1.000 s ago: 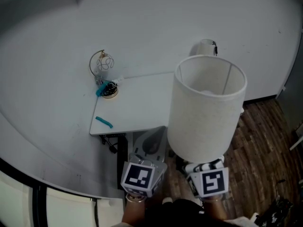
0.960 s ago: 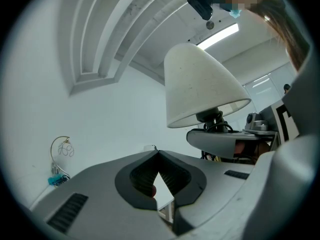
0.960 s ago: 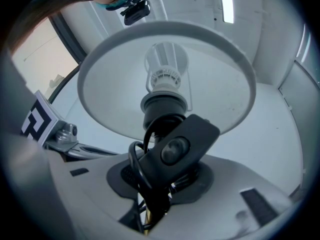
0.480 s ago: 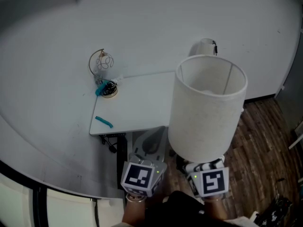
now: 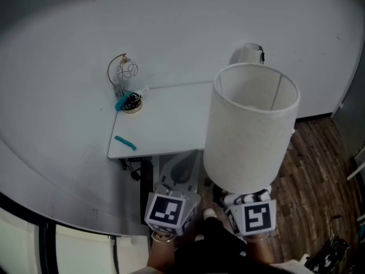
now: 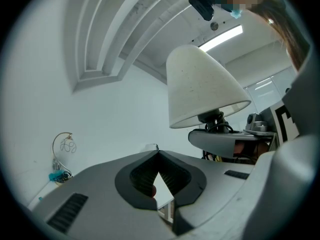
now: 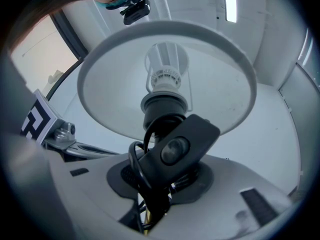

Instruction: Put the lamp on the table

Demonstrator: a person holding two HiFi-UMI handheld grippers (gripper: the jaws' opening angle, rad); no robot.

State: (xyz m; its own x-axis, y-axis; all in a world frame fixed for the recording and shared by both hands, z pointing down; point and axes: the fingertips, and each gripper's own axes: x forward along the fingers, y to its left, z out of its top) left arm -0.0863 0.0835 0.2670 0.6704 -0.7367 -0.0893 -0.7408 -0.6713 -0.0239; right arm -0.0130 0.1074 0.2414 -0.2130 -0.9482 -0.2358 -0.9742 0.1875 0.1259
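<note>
Showing matt, faintly rough cloth on the lamp, smooth matt white on the counter, dark grained wood on the floor at lower right.

Right gripper, fingers closed on black stem of lamp. Shade seen from beneath, white bulb at centre. Inline switch and looped cord crowd grip, seemingly just below socket.

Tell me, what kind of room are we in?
Probably a room in a home, maybe a bedroom corner, though I can't be sure. There's a small white table against a plain white wall, a wooden floor, and a lamp with a pale shade held up beside the table.
</note>
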